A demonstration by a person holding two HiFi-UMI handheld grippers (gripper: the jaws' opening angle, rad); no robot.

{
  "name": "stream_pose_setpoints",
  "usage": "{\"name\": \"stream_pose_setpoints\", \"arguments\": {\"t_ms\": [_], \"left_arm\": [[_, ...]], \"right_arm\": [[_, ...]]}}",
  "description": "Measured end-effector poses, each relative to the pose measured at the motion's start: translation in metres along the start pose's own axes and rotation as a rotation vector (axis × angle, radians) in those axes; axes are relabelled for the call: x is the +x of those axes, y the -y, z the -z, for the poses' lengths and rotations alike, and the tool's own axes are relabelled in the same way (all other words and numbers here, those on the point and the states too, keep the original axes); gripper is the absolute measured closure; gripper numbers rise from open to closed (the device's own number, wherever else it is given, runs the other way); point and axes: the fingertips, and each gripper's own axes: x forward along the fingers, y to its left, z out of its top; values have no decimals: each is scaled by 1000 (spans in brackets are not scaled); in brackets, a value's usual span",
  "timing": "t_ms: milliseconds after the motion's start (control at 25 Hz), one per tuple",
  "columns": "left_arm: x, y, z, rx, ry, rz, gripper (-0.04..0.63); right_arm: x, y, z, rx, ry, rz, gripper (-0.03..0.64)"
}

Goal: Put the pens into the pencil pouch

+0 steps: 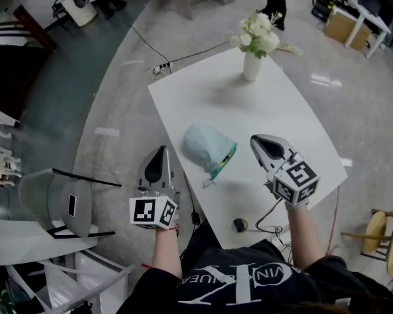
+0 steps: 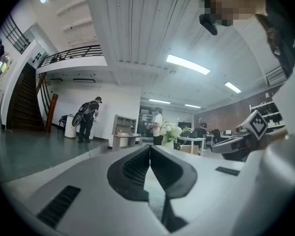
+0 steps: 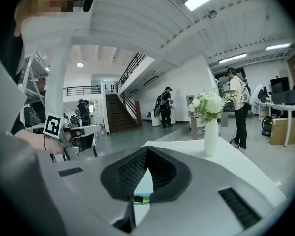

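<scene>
White table [image 1: 275,103]: pouch [image 1: 206,146] centre, vase [image 1: 251,65] 12 o'clock, no pens visible; bagged or off-view. Your left gripper [image 1: 162,149], right gripper [image 1: 255,139]: jaws closed, empty. Check pouch mouth.

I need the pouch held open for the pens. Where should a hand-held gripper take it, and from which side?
Pinch the pencil pouch by its green zipper edge, coming from the person's right. That thin lip faces that way; the rest is a rounded bulge, probably too wide.
</scene>
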Motion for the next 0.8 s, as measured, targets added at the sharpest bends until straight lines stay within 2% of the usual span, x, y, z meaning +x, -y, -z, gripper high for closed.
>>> {"name": "stream_pose_setpoints", "arguments": {"t_ms": [320,800], "left_arm": [[-2,-1,-7,76,15,-30,591],[1,-3,0,97,-12,-39,591]], "right_arm": [[-1,1,3,12,-1,5,607],[-1,4,9,29,-11,8,607]]}}
